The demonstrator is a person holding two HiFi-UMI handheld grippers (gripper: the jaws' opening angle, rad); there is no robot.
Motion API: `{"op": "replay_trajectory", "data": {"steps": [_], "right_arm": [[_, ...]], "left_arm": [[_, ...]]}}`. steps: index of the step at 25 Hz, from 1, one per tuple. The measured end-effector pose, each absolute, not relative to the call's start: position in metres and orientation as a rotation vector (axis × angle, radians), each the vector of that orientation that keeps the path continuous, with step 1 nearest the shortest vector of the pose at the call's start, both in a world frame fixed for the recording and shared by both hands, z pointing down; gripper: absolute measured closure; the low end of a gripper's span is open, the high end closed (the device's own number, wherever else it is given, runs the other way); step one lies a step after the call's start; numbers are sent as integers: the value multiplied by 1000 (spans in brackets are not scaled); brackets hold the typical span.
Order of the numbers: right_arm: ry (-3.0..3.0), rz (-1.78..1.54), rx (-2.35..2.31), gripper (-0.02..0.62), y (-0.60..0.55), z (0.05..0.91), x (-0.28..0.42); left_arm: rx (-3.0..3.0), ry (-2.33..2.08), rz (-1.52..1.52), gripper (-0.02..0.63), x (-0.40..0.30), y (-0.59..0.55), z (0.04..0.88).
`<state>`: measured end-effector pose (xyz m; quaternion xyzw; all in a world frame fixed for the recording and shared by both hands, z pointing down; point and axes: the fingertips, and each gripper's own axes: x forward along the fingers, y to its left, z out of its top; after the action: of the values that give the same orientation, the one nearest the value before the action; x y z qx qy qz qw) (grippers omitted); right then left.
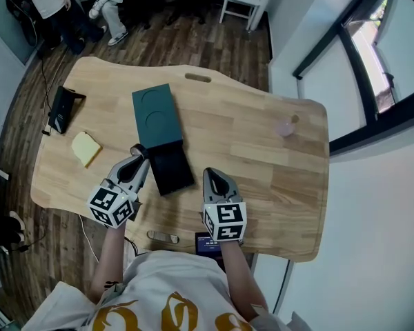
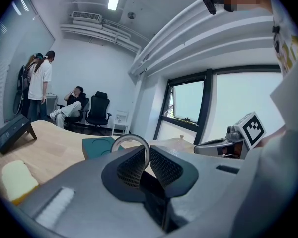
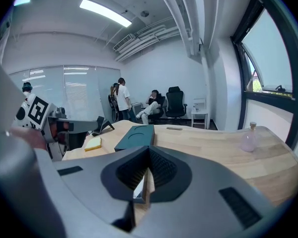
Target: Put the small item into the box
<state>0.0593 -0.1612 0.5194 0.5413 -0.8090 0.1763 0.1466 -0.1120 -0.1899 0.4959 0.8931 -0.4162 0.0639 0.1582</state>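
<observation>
The box lies open on the wooden table: a dark green part (image 1: 154, 115) with two round recesses, and a black part (image 1: 171, 169) nearer me. My left gripper (image 1: 139, 152) is at the black part's left near corner, shut on a small silver ring (image 2: 130, 139) that stands up between its fingertips. The green part (image 2: 100, 146) shows just beyond that ring. My right gripper (image 1: 211, 175) hovers to the right of the black part, shut with nothing in it. In the right gripper view the green part (image 3: 135, 137) lies ahead, left of the jaws.
A yellow sponge (image 1: 86, 147) and a black stand (image 1: 63, 109) sit at the table's left. A pale pink bottle (image 1: 286, 126) stands far right. A phone (image 1: 207, 242) and a metal piece (image 1: 163, 237) lie at the near edge. People stand and sit beyond the table.
</observation>
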Motion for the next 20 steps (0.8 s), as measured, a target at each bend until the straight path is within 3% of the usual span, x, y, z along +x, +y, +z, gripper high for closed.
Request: {"op": "replay_trajectory", "data": {"steps": [20], "right_arm": [[-2283, 580, 1515, 594, -176, 556, 69]], "left_arm": [[2502, -1072, 364, 568, -86, -198, 554]]}}
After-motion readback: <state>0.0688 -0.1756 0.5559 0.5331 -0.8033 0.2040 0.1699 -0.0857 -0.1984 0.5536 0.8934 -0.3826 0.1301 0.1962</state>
